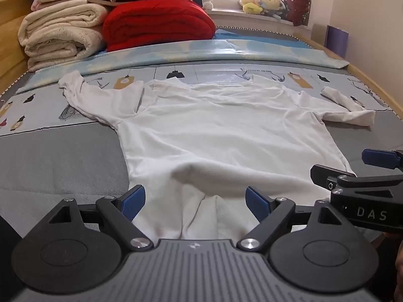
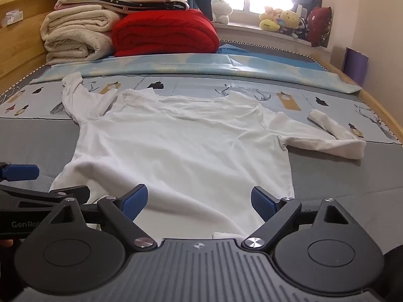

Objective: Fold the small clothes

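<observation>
White long-sleeved shirt (image 1: 226,130) lies spread flat on the bed (image 1: 63,156); left gripper (image 1: 195,202) and right gripper (image 2: 199,201) hover over its hem, fingers wide apart, holding nothing.

white shirt (image 2: 181,146) | spread flat on bed | sleeves out | hem rumpled

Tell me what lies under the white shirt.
The white shirt lies spread on the grey bed cover; its collar end and both sleeves reach onto a patterned blue sheet. Whatever sits beneath the shirt's body is covered, so nothing else can be confirmed there.
</observation>
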The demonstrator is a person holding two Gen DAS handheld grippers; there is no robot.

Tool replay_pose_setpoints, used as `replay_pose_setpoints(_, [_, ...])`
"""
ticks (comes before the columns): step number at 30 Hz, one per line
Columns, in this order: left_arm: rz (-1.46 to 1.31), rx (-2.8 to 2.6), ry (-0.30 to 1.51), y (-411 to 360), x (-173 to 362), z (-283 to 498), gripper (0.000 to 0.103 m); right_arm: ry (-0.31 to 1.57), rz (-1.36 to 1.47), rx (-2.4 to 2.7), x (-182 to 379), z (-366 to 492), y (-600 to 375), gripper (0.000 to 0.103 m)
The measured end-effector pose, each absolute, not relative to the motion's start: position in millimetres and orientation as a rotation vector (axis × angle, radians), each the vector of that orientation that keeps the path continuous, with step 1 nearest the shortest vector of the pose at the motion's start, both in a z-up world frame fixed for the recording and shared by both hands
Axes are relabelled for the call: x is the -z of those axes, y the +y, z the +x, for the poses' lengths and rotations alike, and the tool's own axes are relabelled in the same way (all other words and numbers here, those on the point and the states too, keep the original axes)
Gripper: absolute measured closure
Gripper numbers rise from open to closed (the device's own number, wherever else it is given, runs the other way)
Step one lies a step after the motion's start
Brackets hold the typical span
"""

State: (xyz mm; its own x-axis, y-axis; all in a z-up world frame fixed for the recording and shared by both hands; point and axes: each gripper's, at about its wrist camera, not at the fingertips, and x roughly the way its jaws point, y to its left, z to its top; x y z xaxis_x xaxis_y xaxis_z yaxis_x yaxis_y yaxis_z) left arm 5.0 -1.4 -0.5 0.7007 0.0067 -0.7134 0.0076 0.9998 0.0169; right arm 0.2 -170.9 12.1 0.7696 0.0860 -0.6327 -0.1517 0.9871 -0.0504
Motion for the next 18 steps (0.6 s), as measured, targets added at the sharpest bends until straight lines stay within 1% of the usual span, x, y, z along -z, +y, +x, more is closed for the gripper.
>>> replay_pose_setpoints(18, [0.023, 0.001, 0.796, -1.4, 1.5, 1.2, 0.013, 0.675, -0.103, -0.130, -12.9, -1.5, -169.5, 0.014])
